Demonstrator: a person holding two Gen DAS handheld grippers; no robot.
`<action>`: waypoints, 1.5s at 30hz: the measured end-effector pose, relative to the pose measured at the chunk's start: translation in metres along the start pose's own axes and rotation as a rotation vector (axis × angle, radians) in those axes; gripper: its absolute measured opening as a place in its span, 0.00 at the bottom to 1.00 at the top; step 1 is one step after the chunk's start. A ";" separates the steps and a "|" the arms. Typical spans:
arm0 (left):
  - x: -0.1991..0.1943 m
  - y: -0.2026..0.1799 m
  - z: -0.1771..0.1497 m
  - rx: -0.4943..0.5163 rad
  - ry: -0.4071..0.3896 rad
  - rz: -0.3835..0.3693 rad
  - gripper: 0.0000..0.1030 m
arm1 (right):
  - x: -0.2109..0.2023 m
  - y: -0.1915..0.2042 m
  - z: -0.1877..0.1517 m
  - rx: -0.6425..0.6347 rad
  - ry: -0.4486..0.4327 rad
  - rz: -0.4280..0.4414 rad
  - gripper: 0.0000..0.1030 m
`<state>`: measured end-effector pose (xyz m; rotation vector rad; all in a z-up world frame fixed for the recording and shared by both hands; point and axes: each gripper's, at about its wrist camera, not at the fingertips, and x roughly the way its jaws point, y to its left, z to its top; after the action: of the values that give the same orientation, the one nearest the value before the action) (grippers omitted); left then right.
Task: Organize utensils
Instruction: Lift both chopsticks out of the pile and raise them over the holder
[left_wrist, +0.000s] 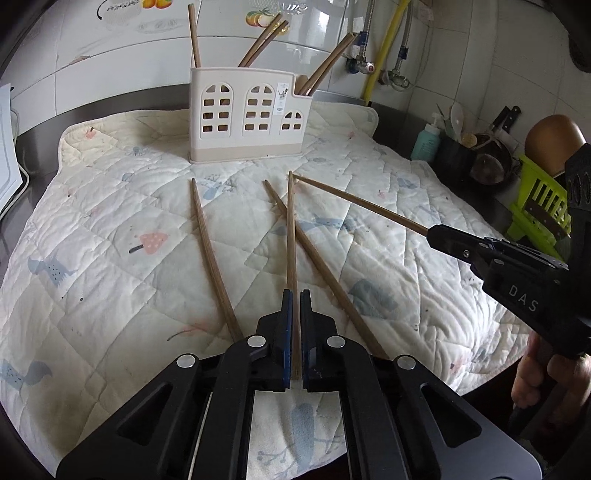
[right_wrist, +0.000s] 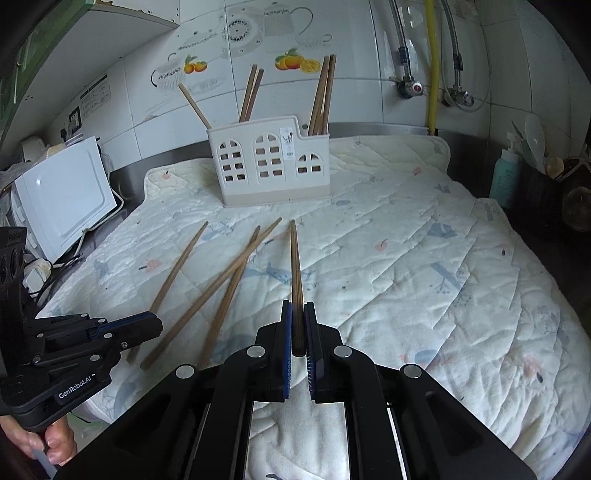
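A cream utensil holder (left_wrist: 248, 117) with arched windows stands at the back of the quilted mat (left_wrist: 110, 229) and holds several wooden chopsticks; it also shows in the right wrist view (right_wrist: 269, 166). My left gripper (left_wrist: 295, 295) is shut on a chopstick (left_wrist: 291, 229) that points at the holder. My right gripper (right_wrist: 298, 306) is shut on another chopstick (right_wrist: 295, 258); in the left wrist view this gripper (left_wrist: 432, 230) holds its chopstick (left_wrist: 362, 205) slanting from the right. Two loose chopsticks (left_wrist: 210, 258) (left_wrist: 317, 266) lie on the mat.
A white appliance (right_wrist: 62, 199) stands left of the mat. At the right are a teal bottle (left_wrist: 426, 142), a dark utensil pot (left_wrist: 456, 155) and a green rack (left_wrist: 539, 206). Pipes and a yellow hose (right_wrist: 430, 62) run down the tiled wall.
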<state>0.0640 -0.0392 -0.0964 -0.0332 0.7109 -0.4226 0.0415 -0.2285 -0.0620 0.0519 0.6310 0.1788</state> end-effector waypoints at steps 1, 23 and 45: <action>-0.002 0.000 0.002 0.005 -0.007 -0.008 0.02 | -0.005 0.000 0.005 -0.009 -0.016 -0.003 0.06; 0.020 0.002 -0.012 0.002 0.078 0.003 0.05 | -0.012 0.000 0.012 0.004 -0.040 -0.002 0.06; -0.018 0.000 0.043 0.000 -0.139 -0.016 0.05 | -0.040 0.007 0.075 -0.066 -0.162 0.057 0.06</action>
<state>0.0797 -0.0369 -0.0520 -0.0677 0.5739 -0.4316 0.0530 -0.2288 0.0229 0.0205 0.4617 0.2483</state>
